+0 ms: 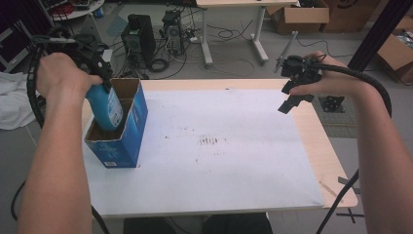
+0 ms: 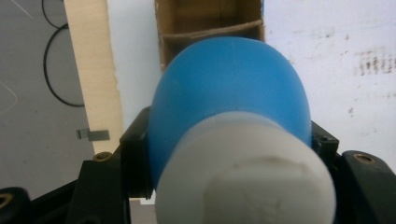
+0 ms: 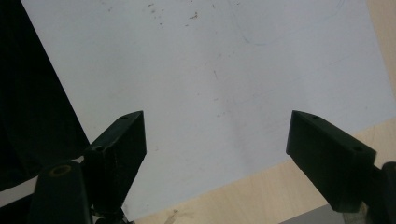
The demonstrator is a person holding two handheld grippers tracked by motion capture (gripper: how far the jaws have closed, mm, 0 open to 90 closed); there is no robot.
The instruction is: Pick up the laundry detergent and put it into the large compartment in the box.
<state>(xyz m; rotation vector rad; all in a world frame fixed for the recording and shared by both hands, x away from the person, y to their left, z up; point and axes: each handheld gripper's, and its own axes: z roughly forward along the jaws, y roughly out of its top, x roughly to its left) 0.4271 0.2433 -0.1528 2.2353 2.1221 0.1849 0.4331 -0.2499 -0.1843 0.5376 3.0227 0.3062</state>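
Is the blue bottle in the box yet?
Partly in: the blue bottle, clamped by the left gripper, has its lower end inside the open blue box, upper part above the rim.

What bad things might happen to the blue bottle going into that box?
The blue bottle hangs tilted in the left gripper, partly inside the open blue box. It might catch on the cardboard divider and jam. The box stands near the table's left edge with nothing holding it, as the right gripper is open far away, so a push might tip it.
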